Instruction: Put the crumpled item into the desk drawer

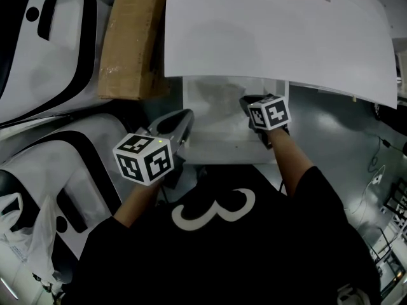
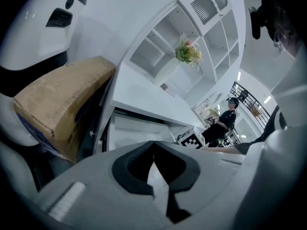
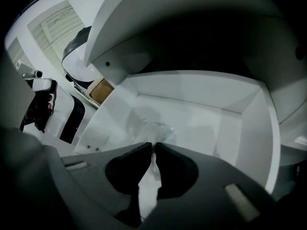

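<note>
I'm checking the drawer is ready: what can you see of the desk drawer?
The desk drawer is a plain white rectangular box, smooth and board-like, standing open under the desktop. Over its pale floor hangs the whitish crumpled item, pinched in the right tongs. Whether the item touches the floor is unclear.

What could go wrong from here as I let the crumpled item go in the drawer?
1. The right tongs pinch only a thin edge of the crumpled item inside the drawer; it may cling to them on opening.
2. The desk top overhangs those tongs, so lifting straight up could knock it.
3. The shut, empty left tongs hang near the drawer front and might nudge it.
</note>
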Action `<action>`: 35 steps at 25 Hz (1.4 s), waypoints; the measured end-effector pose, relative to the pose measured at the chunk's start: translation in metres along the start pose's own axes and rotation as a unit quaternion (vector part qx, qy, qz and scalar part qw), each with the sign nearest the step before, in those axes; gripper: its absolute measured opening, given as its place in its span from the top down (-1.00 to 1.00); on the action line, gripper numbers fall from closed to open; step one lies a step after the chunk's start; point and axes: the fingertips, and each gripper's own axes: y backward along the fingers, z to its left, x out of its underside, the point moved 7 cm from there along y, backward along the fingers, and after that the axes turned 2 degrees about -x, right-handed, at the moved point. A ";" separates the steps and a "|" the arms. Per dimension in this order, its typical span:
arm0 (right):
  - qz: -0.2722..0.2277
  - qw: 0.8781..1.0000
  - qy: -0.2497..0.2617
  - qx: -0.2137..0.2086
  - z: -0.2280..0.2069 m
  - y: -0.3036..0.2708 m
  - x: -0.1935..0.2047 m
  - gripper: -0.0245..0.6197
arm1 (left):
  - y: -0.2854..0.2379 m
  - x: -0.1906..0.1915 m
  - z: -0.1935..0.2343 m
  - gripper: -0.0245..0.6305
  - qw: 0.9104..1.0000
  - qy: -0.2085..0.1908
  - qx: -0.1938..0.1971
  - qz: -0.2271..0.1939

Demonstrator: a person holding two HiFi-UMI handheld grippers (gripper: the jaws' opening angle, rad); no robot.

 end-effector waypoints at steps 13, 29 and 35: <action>0.002 1.000 -0.022 0.008 -0.006 0.002 0.008 0.46 | 0.001 0.002 -0.004 0.89 1.000 -0.003 0.001 -0.004; -0.168 0.985 -0.014 -0.026 0.035 0.120 -0.017 0.31 | 0.036 0.004 -0.047 0.89 0.999 -0.036 0.022 -0.033; -0.254 0.965 0.030 -0.050 0.095 0.186 -0.013 0.50 | 0.070 0.012 -0.076 0.89 0.996 -0.055 0.036 -0.056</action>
